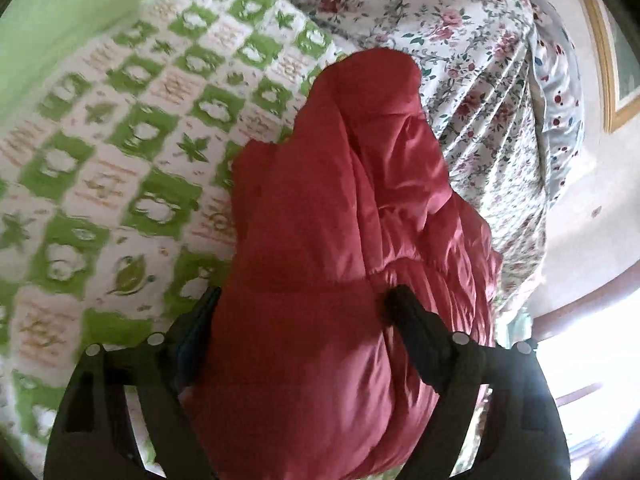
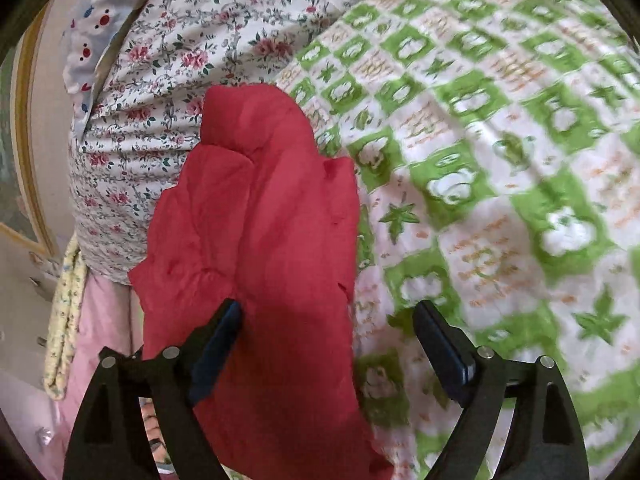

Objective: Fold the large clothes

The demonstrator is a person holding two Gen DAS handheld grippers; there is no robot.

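**Red jacket fills both views**

We see the red padded jacket (image 1: pixel 340 240) lying on the green-checked bedspread (image 1: pixel 100 160), its near end cut off below both frames. The left gripper (image 1: pixel 300 304) straddles it, one finger half hidden behind fabric; whether it grips, we cannot tell. The right gripper (image 2: pixel 326 316) stands released, the jacket's edge between its fingers.

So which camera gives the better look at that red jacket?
The left wrist view: the red jacket fills the middle, its puffy quilting and sheen clear. The right wrist view shows the red jacket flatter and duller, with fewer folds.
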